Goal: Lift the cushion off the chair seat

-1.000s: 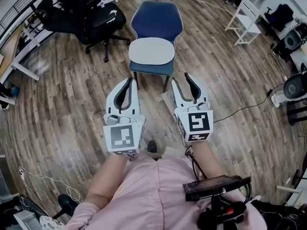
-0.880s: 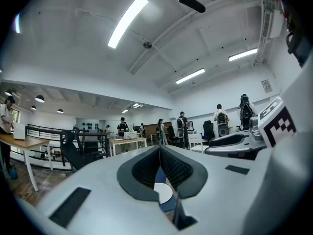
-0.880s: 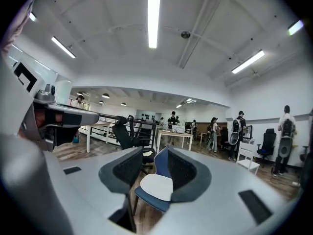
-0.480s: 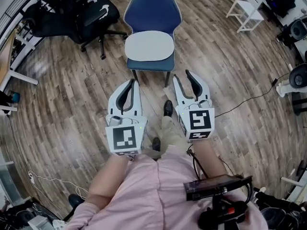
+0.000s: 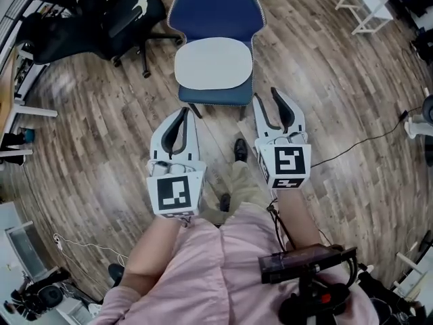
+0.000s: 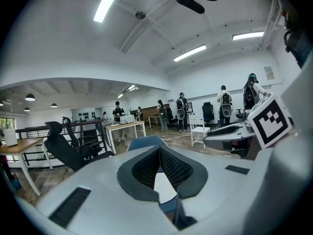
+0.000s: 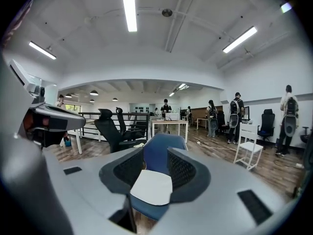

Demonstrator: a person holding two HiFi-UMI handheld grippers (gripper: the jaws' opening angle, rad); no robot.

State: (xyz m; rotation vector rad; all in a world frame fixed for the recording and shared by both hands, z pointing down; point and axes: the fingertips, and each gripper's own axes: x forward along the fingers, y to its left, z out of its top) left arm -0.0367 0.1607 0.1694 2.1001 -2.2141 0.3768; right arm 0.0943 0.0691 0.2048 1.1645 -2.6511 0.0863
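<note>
The blue chair point(image 5: 215, 9) stands far centre. The white cushion point(image 5: 214, 63) lies flat on its seat. Left gripper point(image 5: 177, 124) and right gripper point(image 5: 270, 103) hover on its near side, jaws wide apart and holding nothing. Risk: an uneven pinch could let the cushion sag and slide off.

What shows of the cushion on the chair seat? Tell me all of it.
The cushion is a thin, flat, off-white pad with rounded corners, wider than deep, smooth and unpatterned; its material cannot be told. It lies level on the seat of the blue chair, covering most of it, with blue showing along the front edge. Nothing touches it but the seat: the left gripper and right gripper, both open, are short of it.
</note>
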